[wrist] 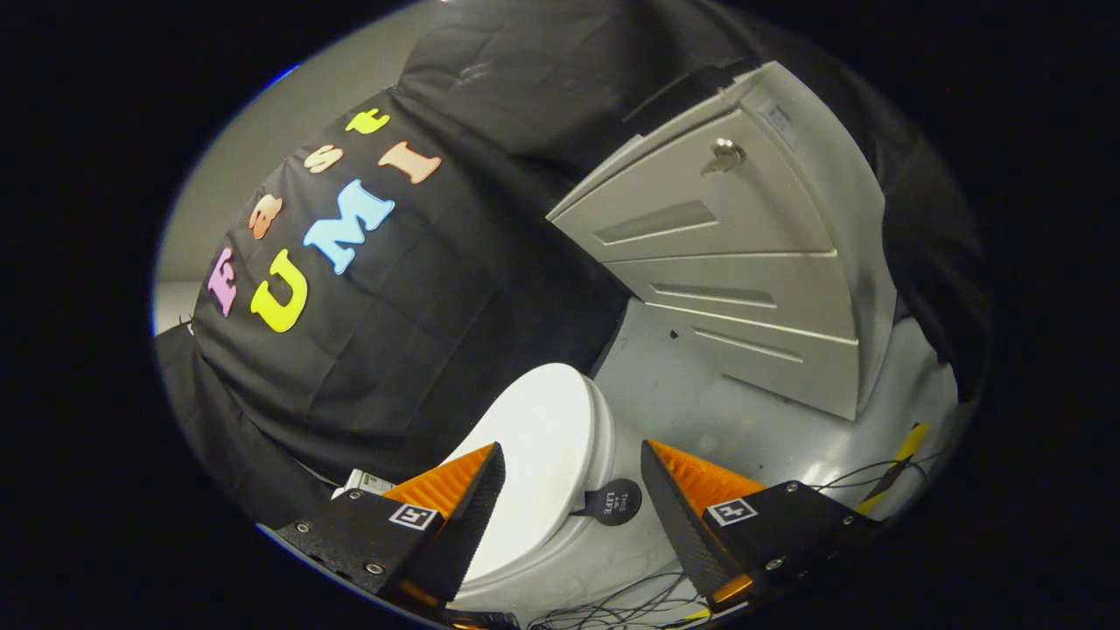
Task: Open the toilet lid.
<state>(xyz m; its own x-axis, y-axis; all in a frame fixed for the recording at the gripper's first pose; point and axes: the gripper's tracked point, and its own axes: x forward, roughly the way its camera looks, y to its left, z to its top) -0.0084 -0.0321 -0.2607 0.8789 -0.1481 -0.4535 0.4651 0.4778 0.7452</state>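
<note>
A white toilet lid (547, 455) lies down flat on its bowl (604, 551), just ahead of and below my fingers. A small round black tag (612, 501) hangs at the lid's rim, between the two fingertips. My gripper (573, 455) is open, its fingers spread wide over the lid and touching nothing. The view is tilted, so the toilet leans across the frame.
A grey drawer cabinet (744, 262) with a keyed lock (724, 156) stands on the grey floor (682, 385) beyond the toilet. Loose cables (612, 604) lie on the floor near the bowl. A yellow strip (901, 464) lies past the right finger. Black cloth covers the wall behind.
</note>
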